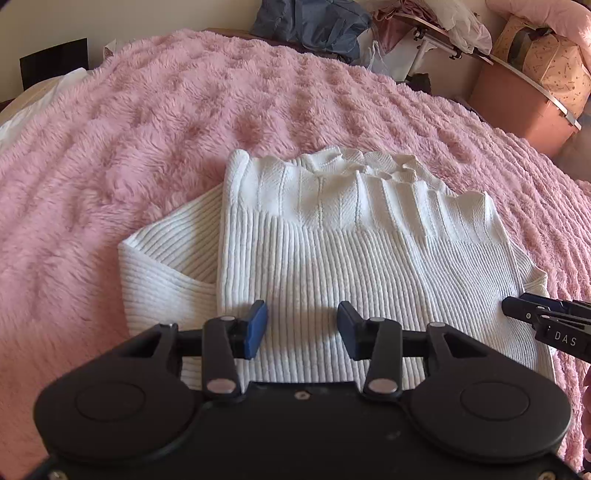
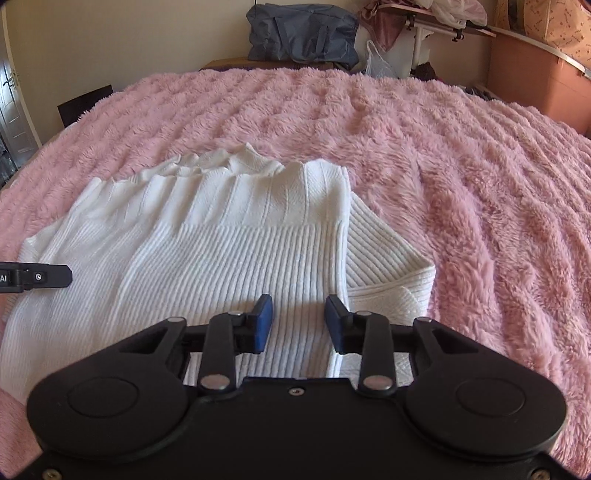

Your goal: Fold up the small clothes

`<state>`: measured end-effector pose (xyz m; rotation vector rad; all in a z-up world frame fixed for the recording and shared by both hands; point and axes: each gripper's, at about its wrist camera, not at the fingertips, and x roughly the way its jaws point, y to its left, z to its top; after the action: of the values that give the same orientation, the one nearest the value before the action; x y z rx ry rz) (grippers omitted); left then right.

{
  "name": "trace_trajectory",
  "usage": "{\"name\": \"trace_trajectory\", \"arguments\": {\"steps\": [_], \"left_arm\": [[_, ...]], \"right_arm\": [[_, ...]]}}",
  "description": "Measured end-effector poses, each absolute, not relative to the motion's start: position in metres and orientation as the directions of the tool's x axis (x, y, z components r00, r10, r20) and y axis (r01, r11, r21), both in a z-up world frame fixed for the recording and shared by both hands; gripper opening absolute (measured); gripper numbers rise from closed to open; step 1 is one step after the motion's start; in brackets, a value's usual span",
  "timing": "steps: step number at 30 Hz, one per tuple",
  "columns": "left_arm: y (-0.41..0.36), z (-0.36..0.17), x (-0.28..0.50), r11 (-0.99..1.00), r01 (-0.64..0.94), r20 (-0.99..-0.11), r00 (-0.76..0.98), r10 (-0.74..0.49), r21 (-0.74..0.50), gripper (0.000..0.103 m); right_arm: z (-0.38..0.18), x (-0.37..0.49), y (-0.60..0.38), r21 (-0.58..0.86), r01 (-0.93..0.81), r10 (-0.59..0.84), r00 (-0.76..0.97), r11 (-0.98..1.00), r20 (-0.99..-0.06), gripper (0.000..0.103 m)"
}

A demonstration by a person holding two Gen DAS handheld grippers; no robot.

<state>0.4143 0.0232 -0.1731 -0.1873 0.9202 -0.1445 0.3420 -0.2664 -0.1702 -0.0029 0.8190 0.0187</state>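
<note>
A white ribbed knit top (image 1: 332, 258) lies on the pink fluffy blanket (image 1: 184, 129), folded over itself, its frilled hem at the far end and a sleeve sticking out at the left. My left gripper (image 1: 303, 328) is open and empty just above the top's near edge. My right gripper (image 2: 299, 321) is open and empty over the same near edge, beside the sleeve (image 2: 384, 266) that sticks out at the right. The right gripper's side shows in the left wrist view (image 1: 546, 317), and the left gripper's side shows in the right wrist view (image 2: 37, 278).
The blanket (image 2: 461, 166) covers the whole bed. Behind the bed lie a grey-blue bag (image 2: 303, 33), a white folding table (image 1: 461, 40), a pink storage box (image 1: 524, 107) and a patterned bag (image 1: 546, 62). A dark chair back (image 2: 85, 105) stands at the far left.
</note>
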Motion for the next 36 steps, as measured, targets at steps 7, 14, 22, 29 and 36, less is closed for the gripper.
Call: {"name": "trace_trajectory", "arguments": {"steps": [7, 14, 22, 29, 36], "left_arm": [[0.039, -0.169, 0.412, 0.955, 0.058, -0.743, 0.615, -0.264, -0.291, 0.045], [0.09, -0.114, 0.423, 0.954, 0.141, -0.677, 0.677, -0.289, -0.266, 0.046], [0.153, -0.119, 0.467, 0.923, 0.122, -0.687, 0.634, -0.355, -0.364, 0.046], [0.147, -0.147, 0.488, 0.932, 0.139, -0.727, 0.591, -0.349, -0.334, 0.045], [0.134, -0.163, 0.502, 0.906, 0.169, -0.712, 0.569, -0.412, -0.388, 0.045]], "right_arm": [[-0.169, 0.338, -0.258, -0.049, -0.015, -0.024, 0.704, 0.999, -0.71, 0.034], [-0.136, 0.297, -0.19, -0.065, -0.232, 0.136, 0.752, 0.971, -0.645, 0.034], [-0.149, 0.241, -0.081, -0.143, -0.559, 0.336, 0.662, 0.816, -0.67, 0.034], [-0.169, 0.231, -0.051, -0.174, -0.621, 0.342, 0.619, 0.764, -0.707, 0.034], [-0.183, 0.23, -0.037, -0.257, -0.612, 0.291, 0.65, 0.748, -0.702, 0.034]]}}
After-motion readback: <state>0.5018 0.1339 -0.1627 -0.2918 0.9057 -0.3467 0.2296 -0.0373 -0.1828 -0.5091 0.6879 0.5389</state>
